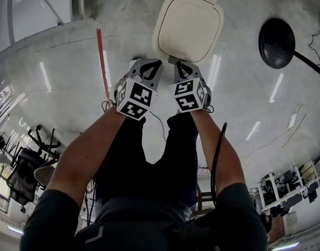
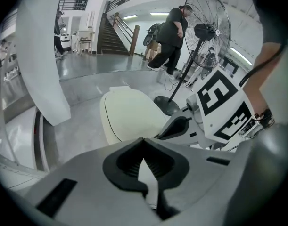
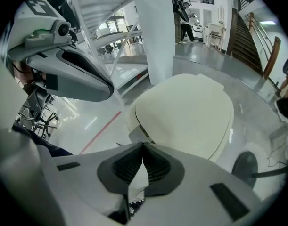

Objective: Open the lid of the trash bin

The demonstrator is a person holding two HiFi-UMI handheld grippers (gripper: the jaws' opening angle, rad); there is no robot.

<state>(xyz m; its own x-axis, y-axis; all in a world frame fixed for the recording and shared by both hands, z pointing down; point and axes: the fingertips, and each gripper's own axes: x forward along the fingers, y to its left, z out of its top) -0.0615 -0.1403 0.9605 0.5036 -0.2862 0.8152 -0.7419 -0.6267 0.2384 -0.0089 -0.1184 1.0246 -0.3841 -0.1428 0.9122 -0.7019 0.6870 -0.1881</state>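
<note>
A cream trash bin with a flat closed lid (image 1: 188,26) stands on the grey floor just ahead of both grippers; the lid (image 2: 129,114) (image 3: 188,114) fills the middle of both gripper views. My left gripper (image 1: 152,64) is shut, its tips near the bin's front left corner, nothing between the jaws. My right gripper (image 1: 179,64) is shut too, its tips at the lid's front edge; whether they touch it I cannot tell. From the left gripper view (image 2: 144,140) the right gripper shows at the right; from the right gripper view (image 3: 144,145) the left one shows at the upper left.
A standing fan with a round black base (image 1: 276,42) and a tall pole (image 2: 188,67) is right of the bin. A red line (image 1: 102,61) runs along the floor at the left. A white pillar (image 3: 155,32) stands behind the bin. People walk far off by a staircase (image 2: 111,36).
</note>
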